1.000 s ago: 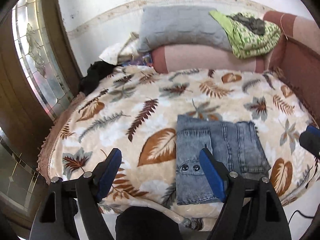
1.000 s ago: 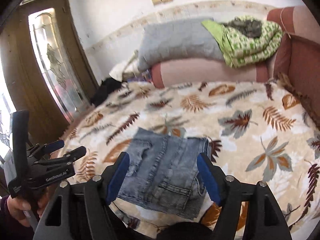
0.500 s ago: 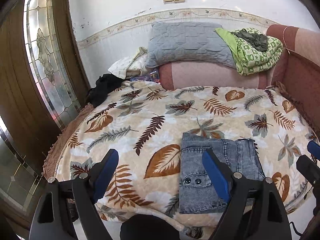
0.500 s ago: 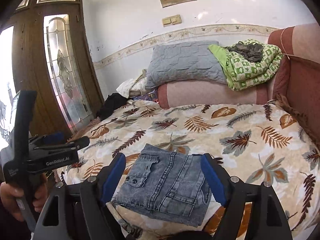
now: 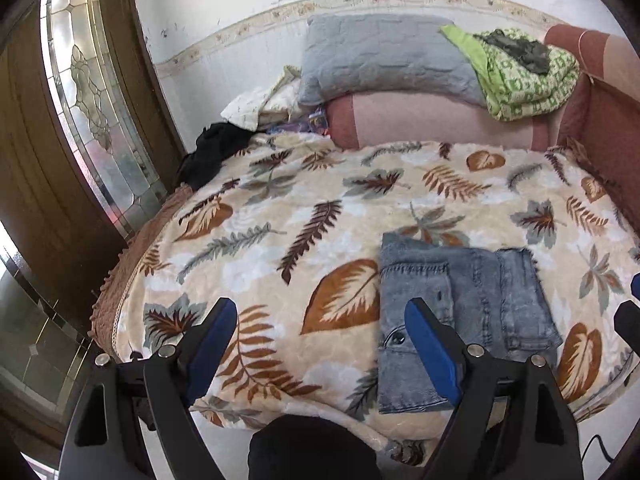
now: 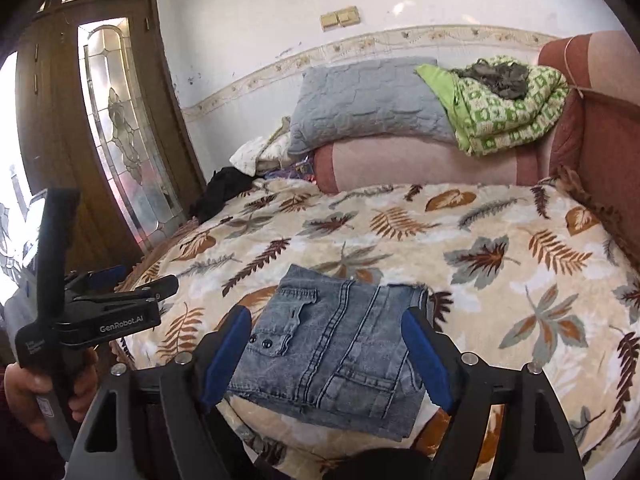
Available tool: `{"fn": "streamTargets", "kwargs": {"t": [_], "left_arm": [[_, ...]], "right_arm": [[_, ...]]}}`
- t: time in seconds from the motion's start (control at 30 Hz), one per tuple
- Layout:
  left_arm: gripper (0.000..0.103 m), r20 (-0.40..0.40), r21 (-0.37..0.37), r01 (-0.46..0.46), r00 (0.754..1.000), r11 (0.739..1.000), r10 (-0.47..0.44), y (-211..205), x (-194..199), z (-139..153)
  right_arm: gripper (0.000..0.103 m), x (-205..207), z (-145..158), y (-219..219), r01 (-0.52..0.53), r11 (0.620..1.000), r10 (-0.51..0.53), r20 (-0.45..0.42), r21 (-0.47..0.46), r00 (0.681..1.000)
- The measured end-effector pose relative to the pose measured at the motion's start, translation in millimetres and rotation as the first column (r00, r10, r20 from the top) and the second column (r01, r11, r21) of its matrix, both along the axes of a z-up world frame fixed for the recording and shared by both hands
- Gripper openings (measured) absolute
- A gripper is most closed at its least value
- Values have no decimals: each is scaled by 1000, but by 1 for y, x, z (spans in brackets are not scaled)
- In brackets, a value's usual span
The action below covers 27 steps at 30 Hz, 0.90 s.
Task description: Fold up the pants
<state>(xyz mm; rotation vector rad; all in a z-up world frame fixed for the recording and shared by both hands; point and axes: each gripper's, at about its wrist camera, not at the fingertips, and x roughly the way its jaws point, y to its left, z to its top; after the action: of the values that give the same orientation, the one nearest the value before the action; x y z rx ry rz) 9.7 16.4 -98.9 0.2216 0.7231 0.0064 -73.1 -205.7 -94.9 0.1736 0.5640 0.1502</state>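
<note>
I see the denim pants (image 6: 332, 348) lying as a compact folded rectangle on the leaf-print blanket (image 6: 500, 240), near the bed's front edge, at about six o'clock in the right wrist view. My right gripper (image 6: 326, 356) hangs above them, jaws wide, holding nothing. My left gripper (image 5: 320, 344), also spread and empty, sits off toward their nine o'clock side. I judge the folding essentially finished.

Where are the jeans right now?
The folded jeans lie on the leaf-print blanket near the bed's front edge, low and central in the right wrist view, beneath that open gripper.
</note>
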Motion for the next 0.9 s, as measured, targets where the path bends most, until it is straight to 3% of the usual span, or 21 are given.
{"fn": "streamTargets", "kwargs": {"t": [0.17, 0.23, 0.3, 0.53, 0.6, 0.7, 0.9], "left_arm": [[86, -109, 44, -40, 993, 998, 45, 8, 16, -40], [86, -178, 30, -43, 983, 999, 47, 12, 23, -59], [86, -242, 17, -44, 969, 999, 47, 12, 29, -76], [86, -376, -12, -12, 927, 1000, 7, -7, 48, -123], [86, -370, -3, -8, 929, 1000, 6, -10, 48, -128], [87, -363, -3, 12, 932, 1000, -12, -11, 46, -132], [90, -393, -30, 4, 919, 1000, -16, -3, 55, -128]], "right_arm": [[78, 22, -39, -4, -36, 999, 42, -169, 34, 985], [64, 30, -60, -6, -26, 998, 38, -247, 53, 968], [58, 38, -78, -8, -31, 996, 54, -310, 79, 949], [51, 64, -101, -8, -4, 996, 37, -358, 93, 933], [51, 73, -109, -6, 3, 996, 30, -387, 84, 922], [52, 83, -133, -6, 18, 997, 23, -488, 80, 873], [51, 79, -124, -9, 2, 997, 38, -482, 82, 876]]}}
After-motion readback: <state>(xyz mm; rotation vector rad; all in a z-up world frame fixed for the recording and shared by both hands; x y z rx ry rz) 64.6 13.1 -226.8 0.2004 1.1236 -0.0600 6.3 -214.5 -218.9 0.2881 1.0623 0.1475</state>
